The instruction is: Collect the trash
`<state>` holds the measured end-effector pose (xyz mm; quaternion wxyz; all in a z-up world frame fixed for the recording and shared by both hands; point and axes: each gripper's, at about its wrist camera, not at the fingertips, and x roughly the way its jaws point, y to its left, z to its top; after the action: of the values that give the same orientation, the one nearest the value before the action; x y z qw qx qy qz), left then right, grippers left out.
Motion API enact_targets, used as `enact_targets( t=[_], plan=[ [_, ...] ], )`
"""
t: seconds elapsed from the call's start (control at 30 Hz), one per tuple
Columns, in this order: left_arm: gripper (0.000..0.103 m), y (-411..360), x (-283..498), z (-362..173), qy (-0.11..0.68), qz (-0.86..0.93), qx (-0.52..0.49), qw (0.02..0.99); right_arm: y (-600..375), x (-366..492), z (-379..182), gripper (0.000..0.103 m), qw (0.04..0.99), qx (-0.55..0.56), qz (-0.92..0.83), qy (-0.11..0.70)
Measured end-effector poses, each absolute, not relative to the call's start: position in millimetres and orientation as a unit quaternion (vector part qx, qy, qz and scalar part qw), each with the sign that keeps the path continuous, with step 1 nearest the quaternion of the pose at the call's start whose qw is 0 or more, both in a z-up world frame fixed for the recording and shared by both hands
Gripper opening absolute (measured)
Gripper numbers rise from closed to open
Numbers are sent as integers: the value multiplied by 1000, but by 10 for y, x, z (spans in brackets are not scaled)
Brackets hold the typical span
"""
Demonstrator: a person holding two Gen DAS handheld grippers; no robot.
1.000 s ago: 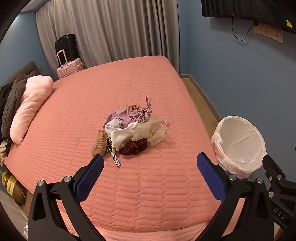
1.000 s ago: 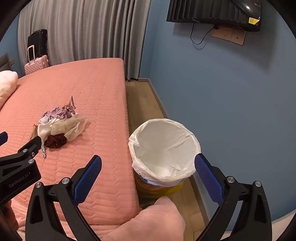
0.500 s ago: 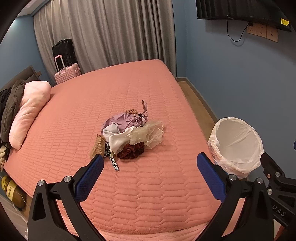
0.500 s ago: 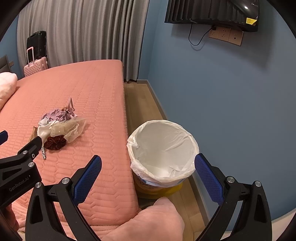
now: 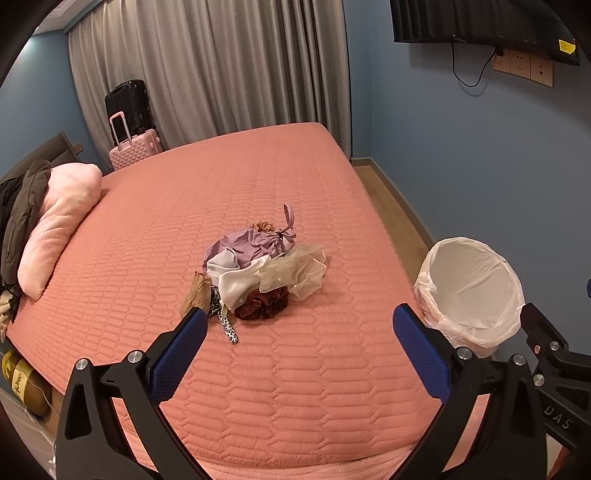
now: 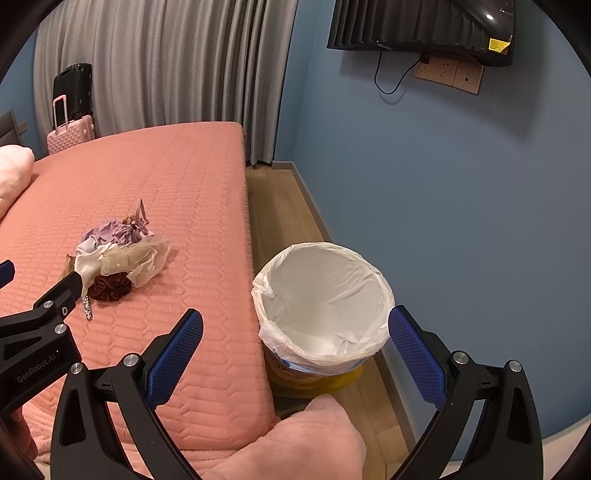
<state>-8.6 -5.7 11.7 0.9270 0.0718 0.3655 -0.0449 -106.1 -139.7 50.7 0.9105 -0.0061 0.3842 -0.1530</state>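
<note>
A pile of scrunchies and cloth scraps point(image 5: 258, 273) lies in the middle of the pink bed point(image 5: 295, 369); it also shows in the right wrist view point(image 6: 118, 258). A bin with a white liner point(image 6: 323, 302) stands on the floor beside the bed's right edge, also in the left wrist view point(image 5: 469, 291). My left gripper point(image 5: 299, 332) is open and empty, above the bed's near part, short of the pile. My right gripper point(image 6: 295, 339) is open and empty, above the bed edge and the bin.
A pink pillow point(image 5: 59, 221) and dark clothes point(image 5: 18, 214) lie at the bed's left side. Two suitcases point(image 5: 129, 125) stand by the grey curtain. A blue wall with a television point(image 6: 421, 26) runs along the right. Wooden floor point(image 6: 288, 206) lies between bed and wall.
Both views have risen and pulled back slightly; the pile sits a little farther away in the left wrist view. Both grippers stay open and empty.
</note>
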Motion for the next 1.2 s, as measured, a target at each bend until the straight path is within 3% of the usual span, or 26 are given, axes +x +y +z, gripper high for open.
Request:
enact_targets(
  t=[1.2],
  plan=[
    [96,-35,-122,123,374,-44,64,924,-1364,-1083,557,97,912,-9,-153,380]
  ],
)
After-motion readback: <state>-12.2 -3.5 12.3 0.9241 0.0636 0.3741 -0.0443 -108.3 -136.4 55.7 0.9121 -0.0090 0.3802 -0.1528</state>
